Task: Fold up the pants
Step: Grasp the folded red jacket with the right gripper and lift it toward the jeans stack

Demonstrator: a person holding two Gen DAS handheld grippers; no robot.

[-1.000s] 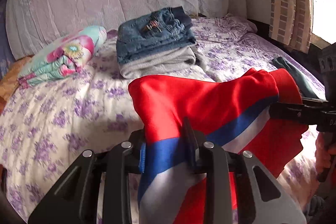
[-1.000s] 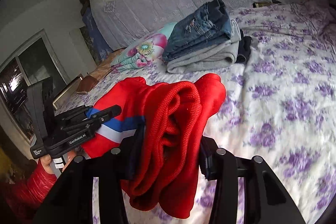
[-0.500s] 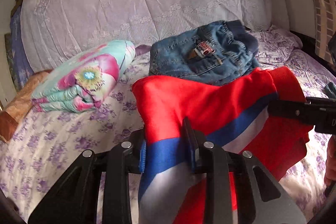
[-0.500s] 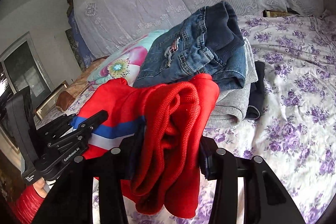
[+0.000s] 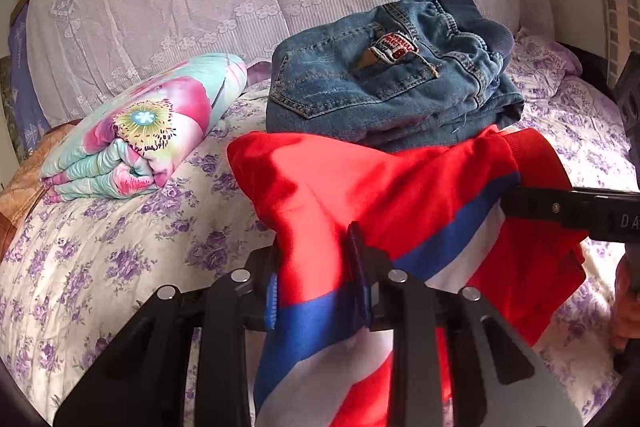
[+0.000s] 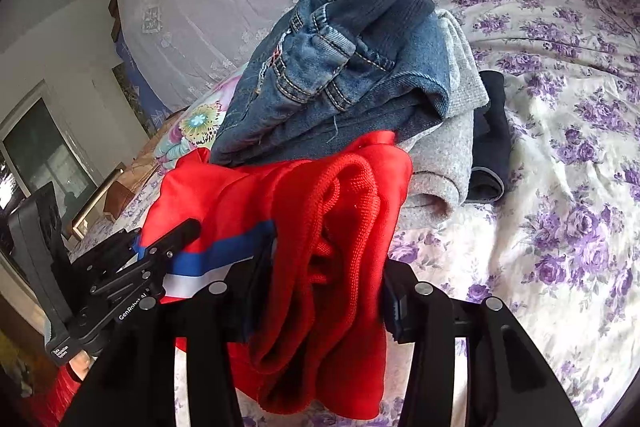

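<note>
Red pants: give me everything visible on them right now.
The red pants are shiny, satin-looking fabric with a blue and white stripe, plus a ribbed knit red band bunched at one end. They are folded and held off the floral bedspread, the left claw shut on the striped end, the right claw shut on the ribbed end. They hang in front of the stacked jeans; whether they touch is unclear.

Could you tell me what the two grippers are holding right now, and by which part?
Both hold the red pants: the left gripper on the blue-striped side, the right gripper on the bunched ribbed band.
</note>
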